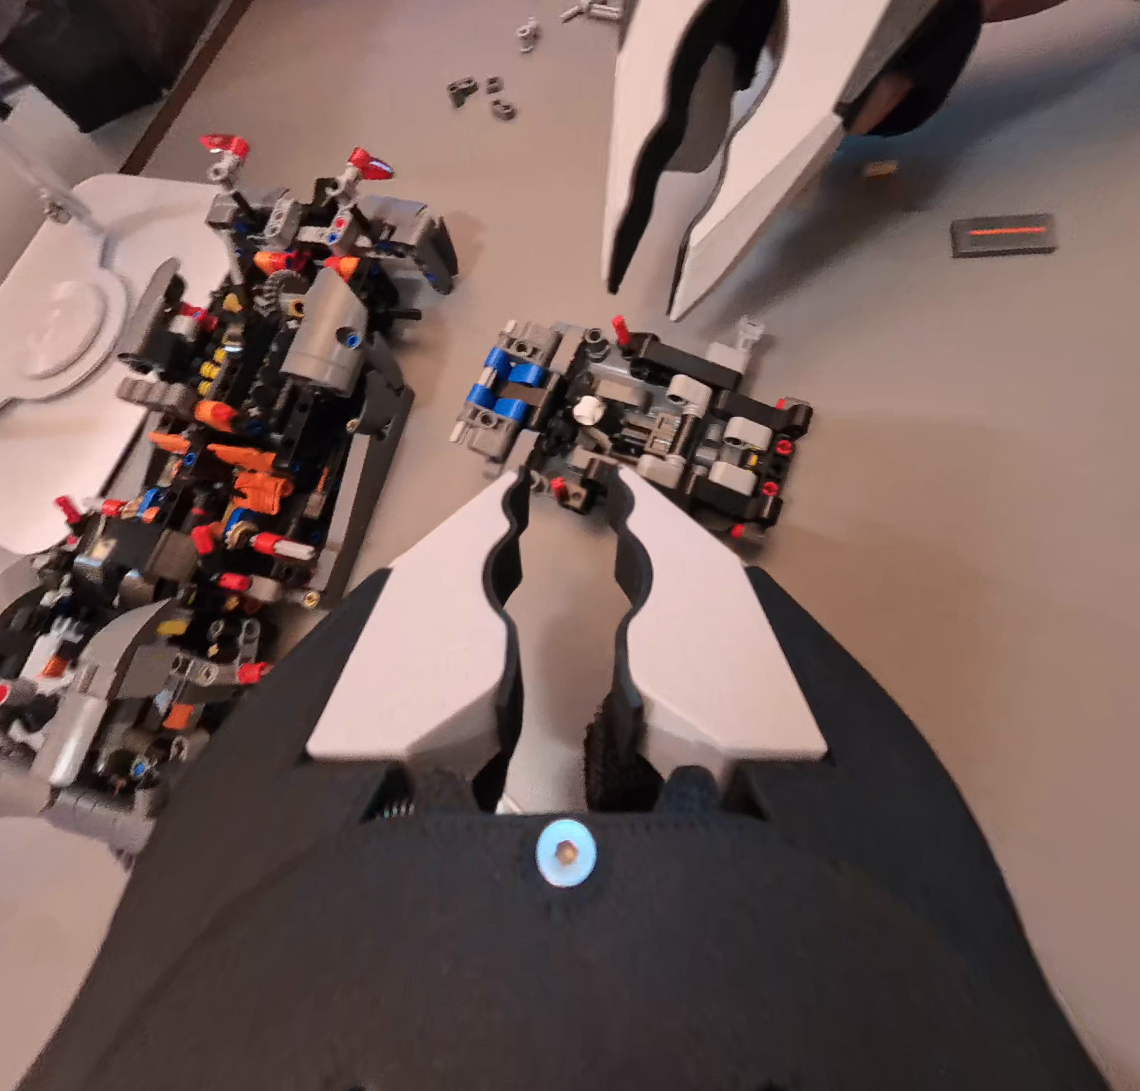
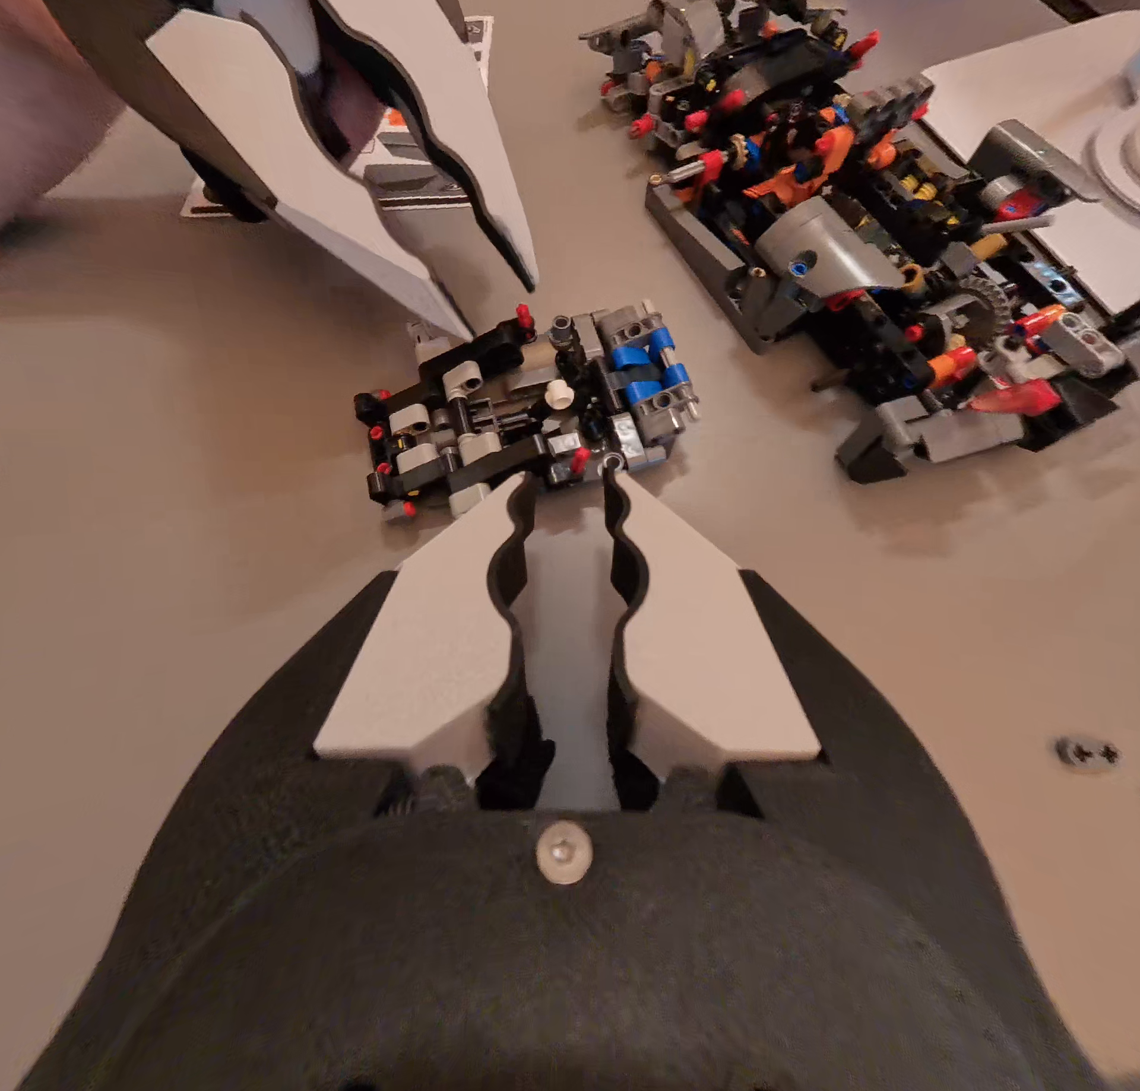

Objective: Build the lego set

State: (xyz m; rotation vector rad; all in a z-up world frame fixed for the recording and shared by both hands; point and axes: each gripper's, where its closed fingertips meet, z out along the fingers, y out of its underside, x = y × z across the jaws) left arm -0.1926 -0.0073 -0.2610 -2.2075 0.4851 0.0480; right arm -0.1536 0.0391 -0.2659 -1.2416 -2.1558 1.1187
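The small flat black-and-grey lego block with blue parts (image 1: 629,420) lies on the grey desk (image 1: 925,506) between both grippers' spread, empty white fingers (image 1: 469,543).

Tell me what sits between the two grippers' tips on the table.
The small lego sub-assembly with blue parts lies between them: the right gripper at its near edge, the left gripper at its far edge. Both wrist views show this; both grippers are open and empty.

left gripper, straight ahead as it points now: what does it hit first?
Most likely the small lego subassembly: the left gripper, fingers open, points at its near edge, about at the red pin. Whether they already touch is unclear.
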